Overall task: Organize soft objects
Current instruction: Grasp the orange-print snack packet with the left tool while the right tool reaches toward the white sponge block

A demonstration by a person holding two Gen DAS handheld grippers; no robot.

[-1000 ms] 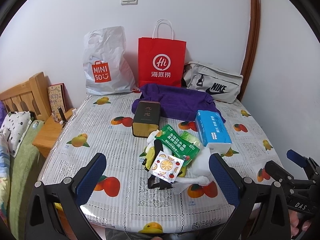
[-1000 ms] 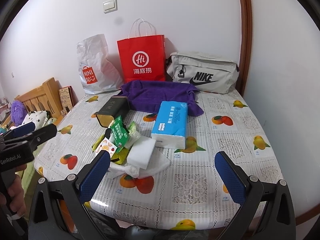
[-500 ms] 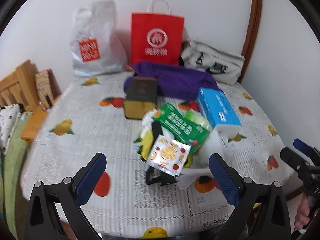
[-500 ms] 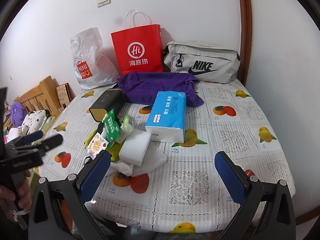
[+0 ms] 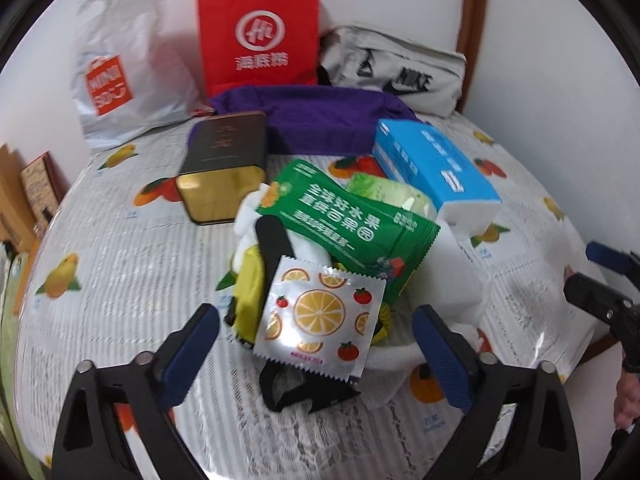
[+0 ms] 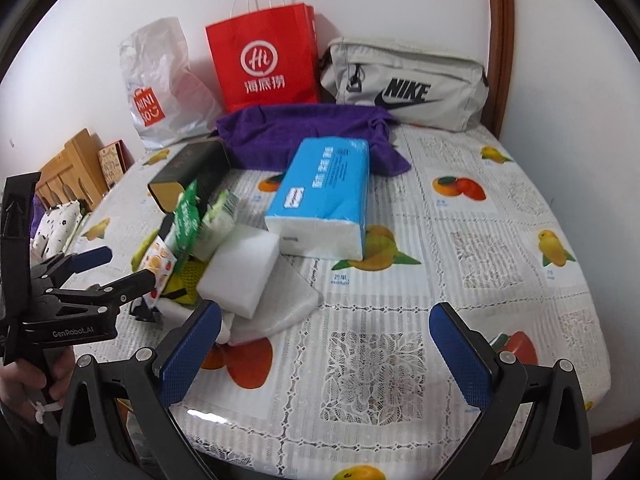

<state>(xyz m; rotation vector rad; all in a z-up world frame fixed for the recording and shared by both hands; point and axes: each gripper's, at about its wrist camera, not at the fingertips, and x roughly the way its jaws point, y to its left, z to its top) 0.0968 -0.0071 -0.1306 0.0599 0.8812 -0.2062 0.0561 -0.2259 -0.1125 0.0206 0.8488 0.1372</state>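
Note:
A pile lies on the fruit-print table (image 6: pixel 460 240): a silver orange-slice packet (image 5: pixel 320 316), a green snack packet (image 5: pixel 348 220), a pale green packet (image 5: pixel 392 196), a white foam block (image 6: pixel 240 268) on a white cloth (image 6: pixel 280 304), and a yellow item (image 5: pixel 250 292). A blue tissue pack (image 6: pixel 324 196) and a purple towel (image 6: pixel 304 132) lie behind the pile. My left gripper (image 5: pixel 316 344) hovers over the pile, its jaws closing on either side of the silver packet without touching it. My right gripper (image 6: pixel 324 332) stands open over bare tablecloth, right of the cloth.
A dark tin box (image 5: pixel 224 168) lies left of the pile. A white Miniso bag (image 6: pixel 160 92), a red paper bag (image 6: pixel 264 64) and a grey Nike bag (image 6: pixel 404 84) line the wall. A wooden headboard (image 6: pixel 72 168) stands at the left. The table's right half holds nothing.
Both grippers have come down and closer to the table. The left one now frames the silver packet, and its jaws stand a little narrower.

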